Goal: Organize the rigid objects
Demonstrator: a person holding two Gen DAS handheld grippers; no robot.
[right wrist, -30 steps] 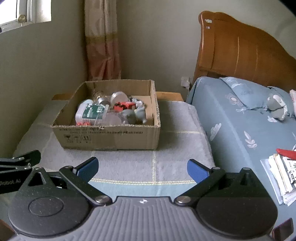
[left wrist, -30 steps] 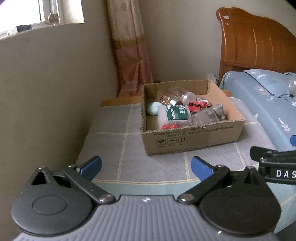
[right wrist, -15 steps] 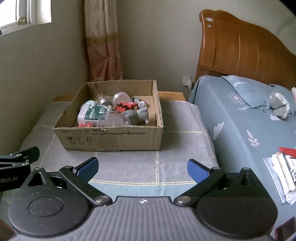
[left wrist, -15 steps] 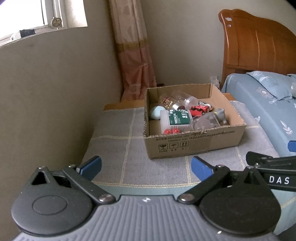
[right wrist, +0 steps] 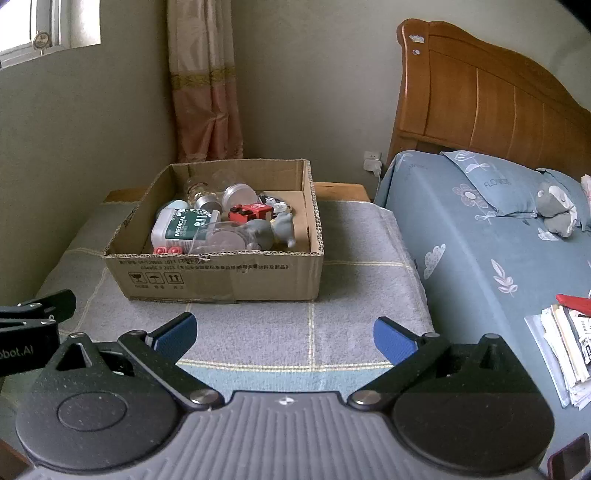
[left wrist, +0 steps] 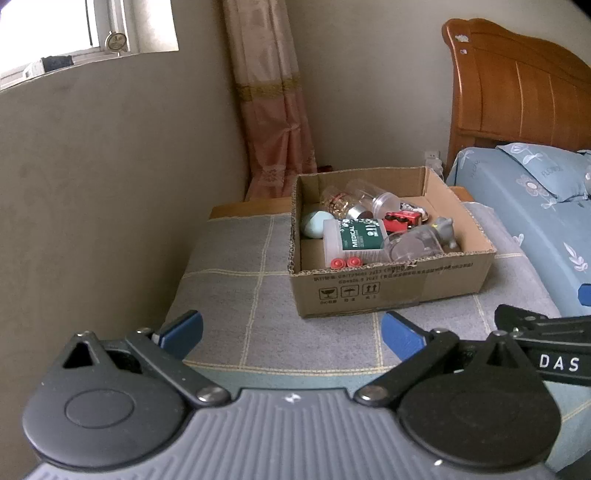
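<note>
Room: bedroom corner, beige walls, window (left wrist: 88,33) high on the left, pink curtain (left wrist: 273,110) hanging in the corner. Wooden headboard (right wrist: 491,107) and bed with blue floral sheet (right wrist: 480,251) on the right; grey plush toy (right wrist: 556,208) by the pillow, stack of papers (right wrist: 565,347) on the bed's near edge.

Surface: low table covered by a grey cloth with a pale yellow grid (left wrist: 240,295), pushed against the left wall and just beside the bed.

Task items: open cardboard box (right wrist: 221,275) sits on the cloth toward the far half of the table. Inside, piled together: white bottle with green "MEDICAL" label (left wrist: 351,238) lying on its side, red toy car (left wrist: 402,218), grey animal figurine (right wrist: 284,227), clear jars lying down (left wrist: 354,197), pale green egg-shaped item (left wrist: 312,225), two small red caps (left wrist: 343,263) at the near wall.

Left hand-held gripper (left wrist: 291,330): released, blue pads spread wide, nothing between them, over the near table edge, well short of the box.

Right hand-held gripper (right wrist: 282,332): likewise released and empty, beside the left one.
</note>
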